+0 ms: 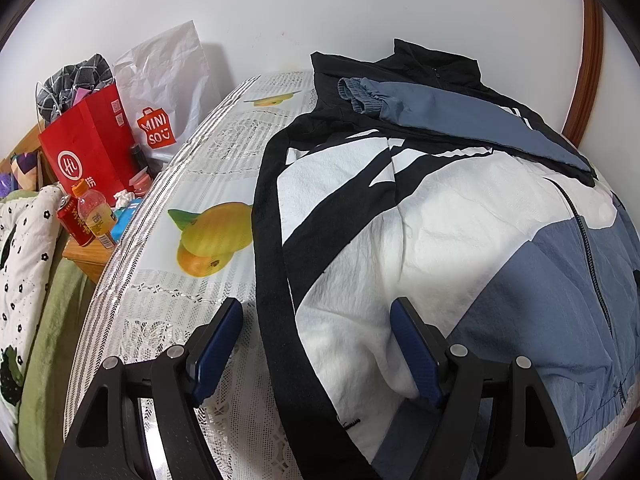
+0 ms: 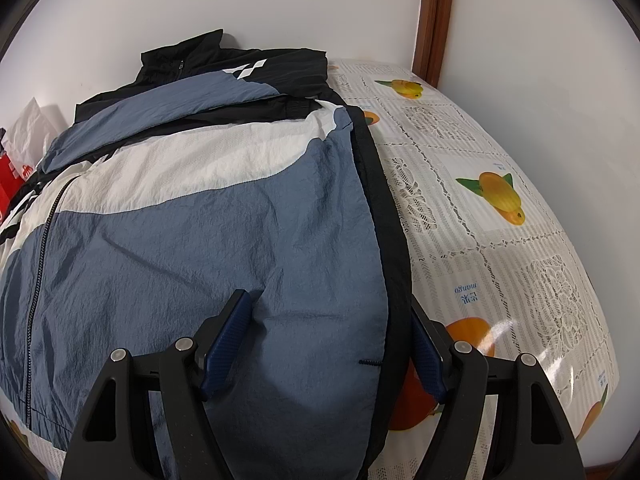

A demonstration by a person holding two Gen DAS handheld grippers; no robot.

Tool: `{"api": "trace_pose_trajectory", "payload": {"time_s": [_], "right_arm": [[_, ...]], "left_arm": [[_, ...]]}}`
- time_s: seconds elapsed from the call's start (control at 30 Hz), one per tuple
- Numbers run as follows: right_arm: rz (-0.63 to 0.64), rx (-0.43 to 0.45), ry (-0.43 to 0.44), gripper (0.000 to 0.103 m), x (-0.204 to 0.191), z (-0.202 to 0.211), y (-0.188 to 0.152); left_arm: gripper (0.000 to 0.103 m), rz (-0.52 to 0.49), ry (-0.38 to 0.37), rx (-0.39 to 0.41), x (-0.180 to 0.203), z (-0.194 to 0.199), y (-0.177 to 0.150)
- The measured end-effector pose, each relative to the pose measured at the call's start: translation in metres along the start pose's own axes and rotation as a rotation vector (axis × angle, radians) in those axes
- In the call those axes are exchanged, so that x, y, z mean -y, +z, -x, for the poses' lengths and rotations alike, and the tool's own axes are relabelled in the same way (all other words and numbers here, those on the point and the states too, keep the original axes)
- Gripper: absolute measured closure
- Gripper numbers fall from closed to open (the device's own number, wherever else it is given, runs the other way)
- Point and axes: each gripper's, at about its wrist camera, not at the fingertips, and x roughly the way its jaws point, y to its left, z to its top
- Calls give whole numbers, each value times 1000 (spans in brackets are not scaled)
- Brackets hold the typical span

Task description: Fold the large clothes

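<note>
A blue, white and black zip jacket point(image 1: 420, 232) lies flat on a table with a mango-print cloth point(image 1: 192, 184), collar toward the wall. Its sleeves are folded across the chest. My left gripper point(image 1: 316, 316) is open, its jaws straddling the jacket's black left side edge near the hem. In the right wrist view the same jacket point(image 2: 192, 232) fills the left half. My right gripper point(image 2: 332, 312) is open, its jaws straddling the black right side edge point(image 2: 390, 248) near the hem. Neither gripper pinches cloth.
Left of the table stand a red paper bag point(image 1: 92, 148), a white Miniso bag point(image 1: 160, 92), a drink bottle point(image 1: 96, 216) and a can on a wooden stand. A white wall runs behind, with a brown wooden frame point(image 2: 436, 12) at the right.
</note>
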Motion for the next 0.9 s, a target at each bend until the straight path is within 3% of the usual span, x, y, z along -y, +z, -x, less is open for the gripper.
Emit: {"api": "trace_pose_trajectory", "payload": {"time_s": [0.9], "right_arm": [[-5,6,-3,30,1,1,1]], "left_arm": [[28,1,-1,1,0,0,0]]}}
